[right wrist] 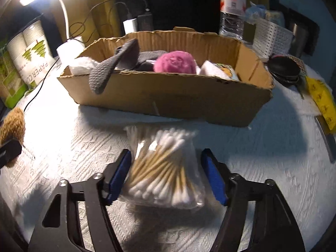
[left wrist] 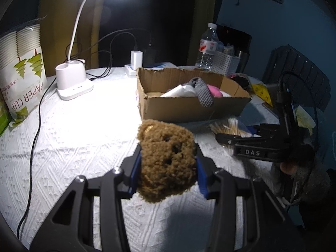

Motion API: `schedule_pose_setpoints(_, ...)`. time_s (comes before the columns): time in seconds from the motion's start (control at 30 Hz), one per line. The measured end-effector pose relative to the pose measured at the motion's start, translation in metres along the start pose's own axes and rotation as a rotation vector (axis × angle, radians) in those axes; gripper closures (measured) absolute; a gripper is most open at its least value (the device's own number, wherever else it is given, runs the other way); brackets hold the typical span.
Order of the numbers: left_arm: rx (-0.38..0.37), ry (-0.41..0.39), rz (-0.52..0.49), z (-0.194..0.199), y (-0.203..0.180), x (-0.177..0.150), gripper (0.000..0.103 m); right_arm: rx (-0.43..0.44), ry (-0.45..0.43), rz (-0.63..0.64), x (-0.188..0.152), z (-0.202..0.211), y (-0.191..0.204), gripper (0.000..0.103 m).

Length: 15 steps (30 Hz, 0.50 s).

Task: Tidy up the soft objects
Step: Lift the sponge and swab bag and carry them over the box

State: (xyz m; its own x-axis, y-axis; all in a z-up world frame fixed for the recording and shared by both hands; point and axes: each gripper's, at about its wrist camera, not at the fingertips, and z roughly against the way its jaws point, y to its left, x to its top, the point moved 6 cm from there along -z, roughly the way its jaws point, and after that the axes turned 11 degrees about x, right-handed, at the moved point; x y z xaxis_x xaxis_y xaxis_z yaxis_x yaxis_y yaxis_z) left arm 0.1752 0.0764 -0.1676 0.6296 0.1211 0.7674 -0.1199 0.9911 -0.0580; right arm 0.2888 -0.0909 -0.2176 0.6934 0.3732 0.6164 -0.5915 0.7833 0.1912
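Observation:
A brown fuzzy plush toy (left wrist: 166, 159) is pinched between the blue pads of my left gripper (left wrist: 167, 147), held above the white tablecloth; the same toy peeks in at the left edge of the right wrist view (right wrist: 13, 126). My right gripper (right wrist: 166, 154) stands open astride a clear bag of cotton swabs (right wrist: 166, 168) lying on the cloth; a gap shows beside the right pad (right wrist: 213, 176). Behind it sits a low cardboard box (right wrist: 178, 96) holding a grey knit piece (right wrist: 105, 73) draped over its front wall, a pink fluffy ball (right wrist: 175, 62) and white soft items.
A lit white desk lamp (left wrist: 73, 84) and a paper cup pack (left wrist: 23, 84) stand at the left, with a black cable (left wrist: 35, 126) across the cloth. Behind the box are a water bottle (right wrist: 232, 8) and a white basket (right wrist: 273, 40). Yellow packets (right wrist: 321, 98) lie on the right.

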Motion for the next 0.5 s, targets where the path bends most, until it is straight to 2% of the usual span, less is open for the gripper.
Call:
schedule_pose_setpoints(0.03,0.0,-0.002,-0.002,0.001,-0.001,0.002,0.058,0.009,0.001,0.001,0.0,0.001,0.001,0.052)
schedule_pose_setpoints(0.1,0.001,-0.009,-0.007,0.003,-0.003,0.007,0.058,0.035,0.007,0.008,0.002,0.002,0.004,0.056)
schedule_pose_setpoints(0.23,0.006,-0.025,-0.016,0.007,-0.006,0.019,0.058,0.083,0.001,0.021,0.005,0.013,0.012,0.057)
schedule_pose_setpoints(0.5,0.013,-0.058,-0.01,0.011,-0.01,0.049,0.057,0.147,-0.1,0.057,0.026,0.066,0.02,0.057)
